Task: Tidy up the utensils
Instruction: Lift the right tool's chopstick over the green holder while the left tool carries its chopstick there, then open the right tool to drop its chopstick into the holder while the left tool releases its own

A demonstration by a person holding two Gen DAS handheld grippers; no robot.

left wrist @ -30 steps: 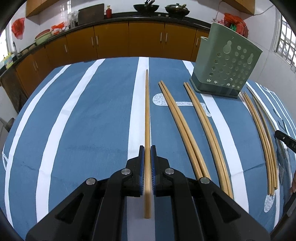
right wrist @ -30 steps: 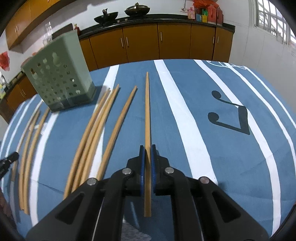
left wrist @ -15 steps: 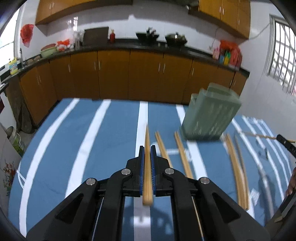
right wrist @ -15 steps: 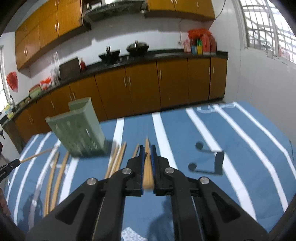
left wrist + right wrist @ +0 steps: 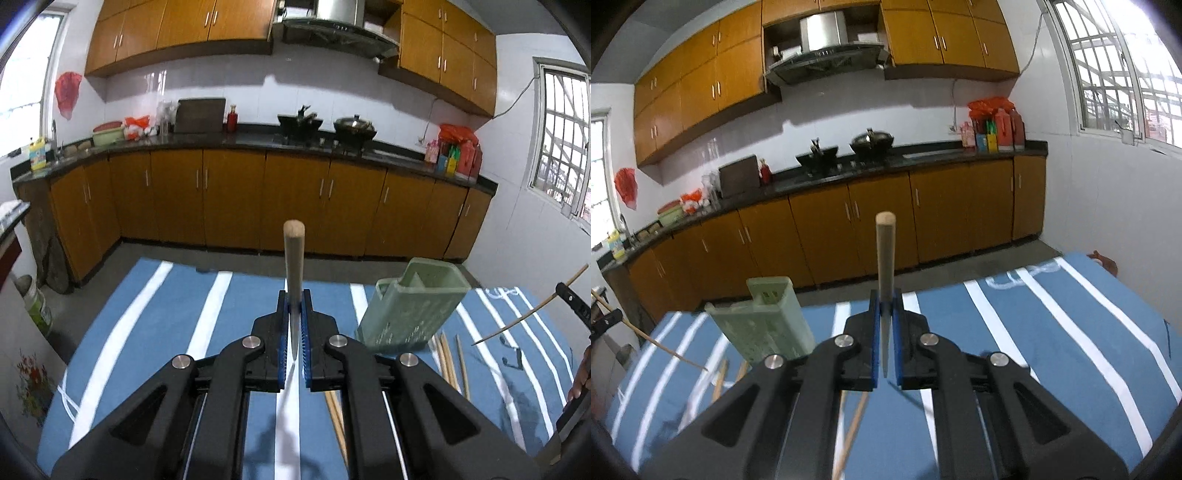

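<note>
In the left wrist view my left gripper (image 5: 294, 301) is shut on a wooden chopstick (image 5: 293, 254) that juts up past the jaws, high above the table. My right gripper (image 5: 885, 301) grips a second chopstick (image 5: 885, 254) the same way. The pale green perforated utensil holder (image 5: 410, 310) stands on the blue striped cloth ahead and to the right of the left gripper; in the right wrist view the holder (image 5: 764, 325) is to the left. Loose chopsticks (image 5: 448, 354) lie on the cloth by the holder's base. Each view shows the other gripper's tip at its edge: the right gripper (image 5: 570, 297) and the left gripper (image 5: 607, 319).
The table (image 5: 1071, 332) wears a blue cloth with white stripes. More chopsticks (image 5: 720, 376) lie left of the holder. A hand (image 5: 580, 373) shows at the right edge. Orange kitchen cabinets (image 5: 229, 199) and a dark counter run along the far wall.
Both grippers have risen from the cloth, each carrying its chopstick, and tipped up toward level. The table has dropped low in both views and the kitchen wall fills the top.
</note>
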